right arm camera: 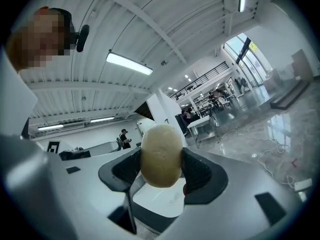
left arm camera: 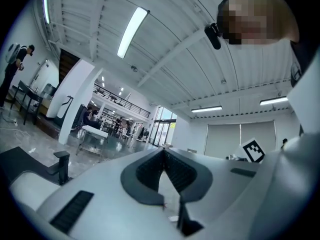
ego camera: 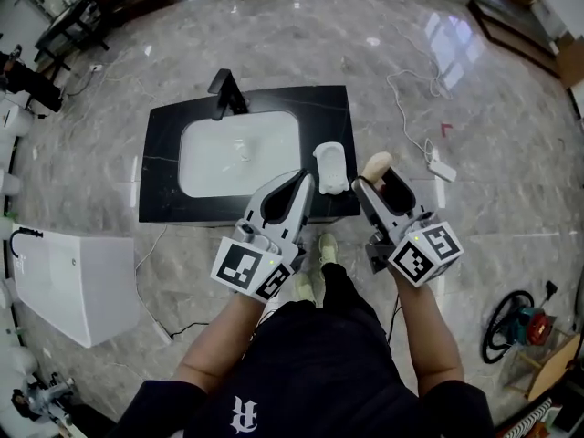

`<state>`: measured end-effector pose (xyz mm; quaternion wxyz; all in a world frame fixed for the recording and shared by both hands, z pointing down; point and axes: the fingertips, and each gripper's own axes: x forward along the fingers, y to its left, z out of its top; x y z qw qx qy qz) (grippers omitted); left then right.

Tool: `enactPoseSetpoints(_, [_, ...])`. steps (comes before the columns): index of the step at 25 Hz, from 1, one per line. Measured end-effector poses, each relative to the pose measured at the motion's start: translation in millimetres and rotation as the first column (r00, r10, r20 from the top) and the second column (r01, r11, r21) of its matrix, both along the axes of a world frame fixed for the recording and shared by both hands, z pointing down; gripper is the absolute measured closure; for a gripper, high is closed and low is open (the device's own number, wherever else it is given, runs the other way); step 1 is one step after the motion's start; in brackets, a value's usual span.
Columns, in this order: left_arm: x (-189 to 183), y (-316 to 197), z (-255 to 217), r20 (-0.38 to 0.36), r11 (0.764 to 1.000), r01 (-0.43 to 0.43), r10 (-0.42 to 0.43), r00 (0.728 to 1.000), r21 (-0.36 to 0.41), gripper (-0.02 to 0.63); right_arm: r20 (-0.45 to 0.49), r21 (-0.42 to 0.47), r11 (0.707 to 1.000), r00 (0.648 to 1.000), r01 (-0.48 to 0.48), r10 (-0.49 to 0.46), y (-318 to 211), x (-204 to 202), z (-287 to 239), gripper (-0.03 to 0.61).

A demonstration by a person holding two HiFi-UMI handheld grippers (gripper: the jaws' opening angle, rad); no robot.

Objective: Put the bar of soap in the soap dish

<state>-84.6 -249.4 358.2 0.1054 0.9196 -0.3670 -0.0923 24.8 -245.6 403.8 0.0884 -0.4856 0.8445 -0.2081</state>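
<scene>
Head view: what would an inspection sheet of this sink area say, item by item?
Surface: black countertop with white basin and black faucet.
Job's things: soap dish right of the basin; bar of soap not yet in it.
Clutter: nothing seen.
Grippers: left gripper fingers together, empty; right gripper clamps the soap.
Cables: white cable on the floor.
Surroundings: marble floor, white box.
</scene>
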Motion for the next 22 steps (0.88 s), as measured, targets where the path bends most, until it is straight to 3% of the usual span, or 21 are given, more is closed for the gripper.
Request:
enactPoseSetpoints(14, [19.9, -71.5, 82.8, 0.05, 0.996, 0.036, -0.031, 0.998, -0.084, 0.607, -0.043, -0.246, 0.969, 0.999, 0.008, -0.02, -75.8, -7.8, 143.9, 0.322])
enactPoseSetpoints(22, [17.0, -98.1, 119.0, 0.075, 0.989, 0.05, -0.04, 0.996, -0.14, 0.606, -0.146, -0.333, 0.942, 0.989, -0.035, -0.015, -102.3, -16.5, 220.3, 0.322])
